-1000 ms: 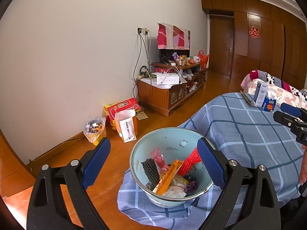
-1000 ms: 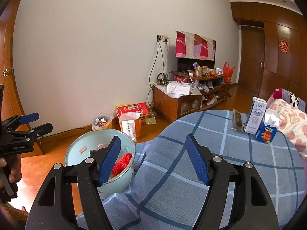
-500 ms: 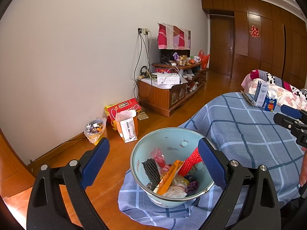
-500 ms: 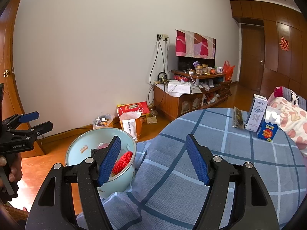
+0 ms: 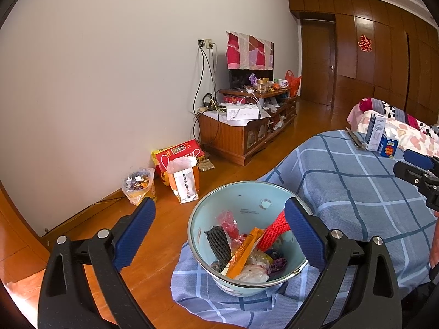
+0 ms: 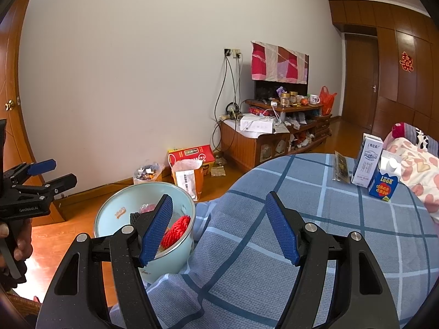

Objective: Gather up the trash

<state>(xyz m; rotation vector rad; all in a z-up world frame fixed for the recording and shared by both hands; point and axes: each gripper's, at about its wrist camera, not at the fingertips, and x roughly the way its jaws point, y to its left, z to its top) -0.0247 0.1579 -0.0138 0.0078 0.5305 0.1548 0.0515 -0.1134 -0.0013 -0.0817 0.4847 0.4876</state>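
1. Left hand-held gripper [image 5: 219,235] was wide open, nothing held; trash-filled bowl [image 5: 241,194] sat just ahead, between its jaws.
2. Right hand-held gripper [image 6: 219,230] was open, empty, over the checked tabletop [image 6: 329,219]; bowl at its left finger.

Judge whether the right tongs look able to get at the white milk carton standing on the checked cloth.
Probably yes. The right tongs are open and empty, and only bare checked cloth lies between them and the white milk carton, which stands upright beside a blue carton.
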